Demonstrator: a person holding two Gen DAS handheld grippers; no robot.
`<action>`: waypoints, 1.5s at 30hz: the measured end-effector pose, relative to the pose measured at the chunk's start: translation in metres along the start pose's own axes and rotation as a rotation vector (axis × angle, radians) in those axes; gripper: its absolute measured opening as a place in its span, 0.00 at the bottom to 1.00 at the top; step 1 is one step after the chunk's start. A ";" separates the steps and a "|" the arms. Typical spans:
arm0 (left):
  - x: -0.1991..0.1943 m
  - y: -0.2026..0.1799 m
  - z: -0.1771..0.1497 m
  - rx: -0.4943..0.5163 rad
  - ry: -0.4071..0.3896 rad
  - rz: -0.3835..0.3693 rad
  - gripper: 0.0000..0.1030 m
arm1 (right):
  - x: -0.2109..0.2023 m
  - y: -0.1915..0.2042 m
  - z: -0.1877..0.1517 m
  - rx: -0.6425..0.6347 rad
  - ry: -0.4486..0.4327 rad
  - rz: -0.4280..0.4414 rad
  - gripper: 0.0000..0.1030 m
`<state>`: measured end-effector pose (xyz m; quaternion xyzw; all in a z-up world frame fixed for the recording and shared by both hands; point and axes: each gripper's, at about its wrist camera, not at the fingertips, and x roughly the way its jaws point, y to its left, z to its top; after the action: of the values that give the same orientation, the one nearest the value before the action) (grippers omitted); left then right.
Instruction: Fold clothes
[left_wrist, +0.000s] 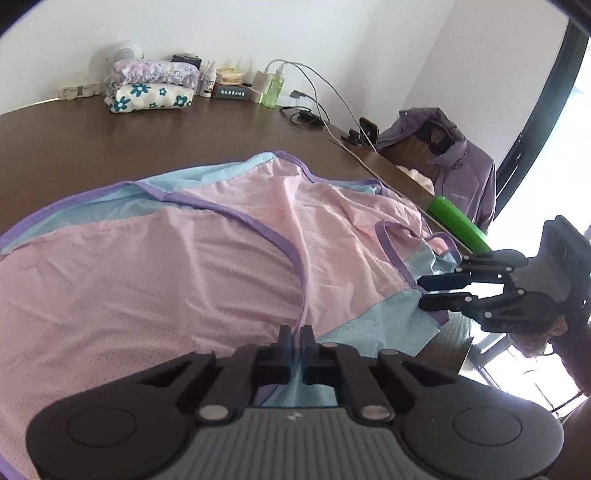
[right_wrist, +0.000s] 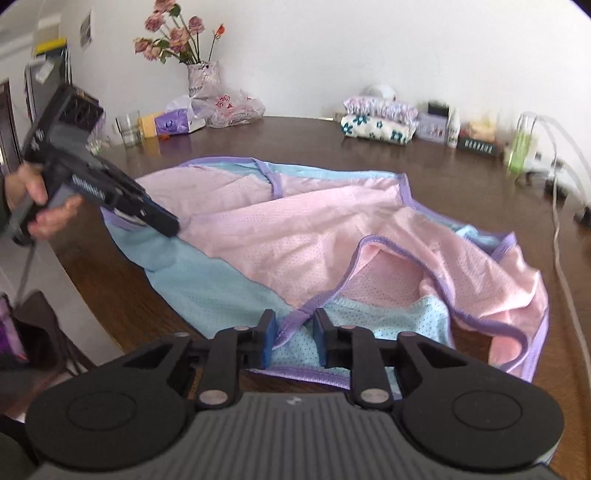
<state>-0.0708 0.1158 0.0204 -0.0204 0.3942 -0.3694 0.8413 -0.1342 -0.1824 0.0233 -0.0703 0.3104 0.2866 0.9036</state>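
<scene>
Both pairs of jaws are at the near hem of the garment (right_wrist: 295, 229). Those of the left gripper (left_wrist: 295, 334) are closed almost completely, pinching a thin ridge of pink mesh and purple trim between the pads. Those of the right gripper (right_wrist: 294, 323) stand a narrow way apart with a purple strap end and blue mesh between them; whether the pads actually press on that cloth I cannot tell, since a gap shows on either side of the strap.

Spread across most of the brown table (right_wrist: 369, 147), the garment is a pink and blue mesh piece edged in purple, rumpled, with one flap already lying across its middle. Its near edge overhangs the table's rim a little, on the side of the person's hand (right_wrist: 44, 206).

To do this fold well, I judge the right grip should be confirmed first, closing firmly on the strap and the blue layer together so neither slips. Both corners should then rise evenly, keeping the hem taut between them, and travel toward the far edge so the layers meet squarely. Mesh this light will drag and bunch, so a slow, level carry helps.

Well beyond the garment, a folded stack of flowered cloth (right_wrist: 376, 123) and a white cable (right_wrist: 565, 280) at the side should stay clear of the moving hem.
</scene>
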 end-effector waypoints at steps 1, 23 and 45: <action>-0.008 -0.003 -0.003 -0.007 -0.023 0.009 0.02 | -0.001 0.002 -0.002 -0.013 -0.009 -0.014 0.10; -0.048 -0.009 -0.036 -0.166 -0.068 0.005 0.35 | 0.010 -0.011 0.079 0.082 -0.057 0.099 0.26; -0.034 -0.011 -0.072 -0.367 -0.147 -0.031 0.16 | 0.256 0.027 0.206 -0.104 0.200 0.105 0.14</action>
<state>-0.1410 0.1477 -0.0039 -0.2063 0.3920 -0.3020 0.8441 0.1227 0.0237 0.0347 -0.1290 0.3869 0.3406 0.8472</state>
